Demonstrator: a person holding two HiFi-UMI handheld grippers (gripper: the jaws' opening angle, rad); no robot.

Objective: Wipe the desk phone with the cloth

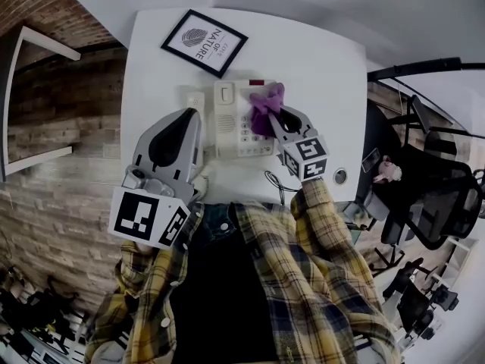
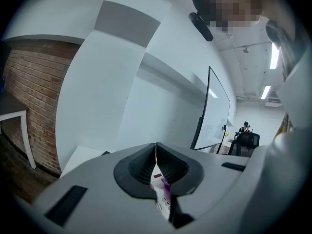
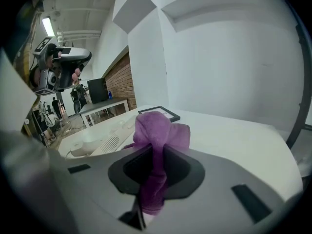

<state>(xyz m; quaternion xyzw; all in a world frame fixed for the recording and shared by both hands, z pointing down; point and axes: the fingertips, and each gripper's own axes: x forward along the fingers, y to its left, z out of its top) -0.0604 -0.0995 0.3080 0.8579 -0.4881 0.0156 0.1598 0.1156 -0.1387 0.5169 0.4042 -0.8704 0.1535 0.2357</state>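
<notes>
A cream desk phone point(image 1: 229, 120) sits mid-desk on the white desk point(image 1: 318, 74), its handset along the left side. A purple cloth point(image 1: 266, 103) is bunched over the phone's upper right, by the keypad. My right gripper point(image 1: 274, 117) is shut on it; in the right gripper view the cloth point(image 3: 158, 133) bulges out past the jaws of the gripper point(image 3: 155, 152), with the phone point(image 3: 95, 143) to the left. My left gripper point(image 1: 190, 115) hovers just left of the phone, shut and holding nothing. In its own view the left gripper point(image 2: 156, 152) has its jaws pressed together.
A black-framed picture point(image 1: 203, 42) lies at the desk's far side. A coiled phone cord point(image 1: 201, 182) and a thin black cable point(image 1: 276, 185) run near the front edge, beside a round grommet point(image 1: 339, 176). Office chairs point(image 1: 436, 196) stand to the right, a brick wall point(image 1: 53, 165) to the left.
</notes>
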